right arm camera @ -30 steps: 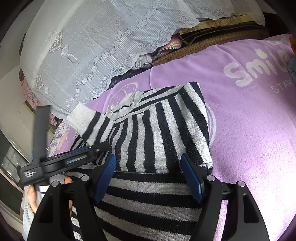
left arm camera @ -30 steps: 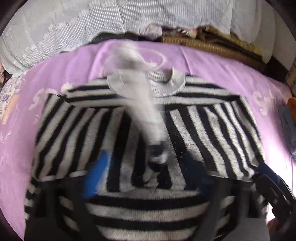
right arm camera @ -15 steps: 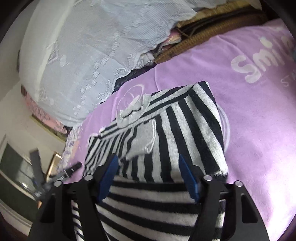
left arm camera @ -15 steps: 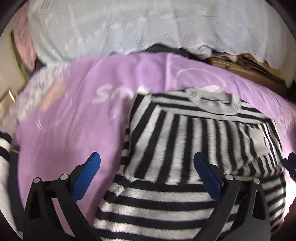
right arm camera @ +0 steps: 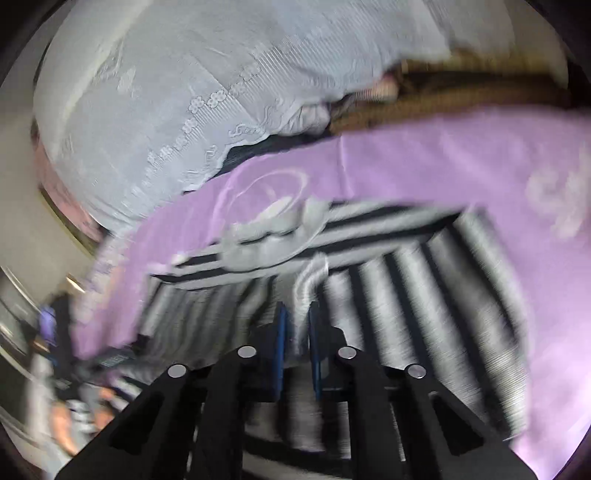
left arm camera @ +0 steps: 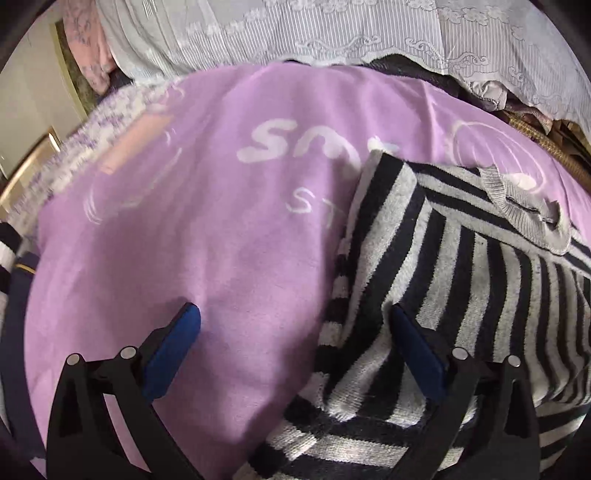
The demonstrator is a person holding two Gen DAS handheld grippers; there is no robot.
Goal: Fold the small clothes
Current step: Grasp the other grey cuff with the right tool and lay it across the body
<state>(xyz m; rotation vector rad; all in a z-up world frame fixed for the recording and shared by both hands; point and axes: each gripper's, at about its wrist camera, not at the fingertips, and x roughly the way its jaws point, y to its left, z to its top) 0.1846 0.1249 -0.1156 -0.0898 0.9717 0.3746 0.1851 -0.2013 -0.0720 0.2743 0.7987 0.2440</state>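
Observation:
A small black-and-white striped sweater (left arm camera: 461,280) with a grey collar (left arm camera: 524,218) lies on the purple blanket (left arm camera: 192,229), its sides folded in. My left gripper (left arm camera: 295,332) is open and empty, low over the sweater's left edge; its right finger is over the stripes, its left over bare blanket. In the blurred right wrist view the sweater (right arm camera: 424,280) fills the middle. My right gripper (right arm camera: 297,332) is shut on a grey strip of the sweater, the sleeve cuff (right arm camera: 308,291), which rises from between the blue pads.
A white lace cover (left arm camera: 332,29) lies over bedding at the back. Woven brown items (left arm camera: 546,140) sit at the back right. A floral cloth (left arm camera: 107,122) lies at the blanket's left edge. A hand (right arm camera: 66,435) shows low left in the right wrist view.
My left gripper has let go of the sleeve, opened and swung left to the sweater's left edge. My right gripper has moved in and shut on the grey cuff.

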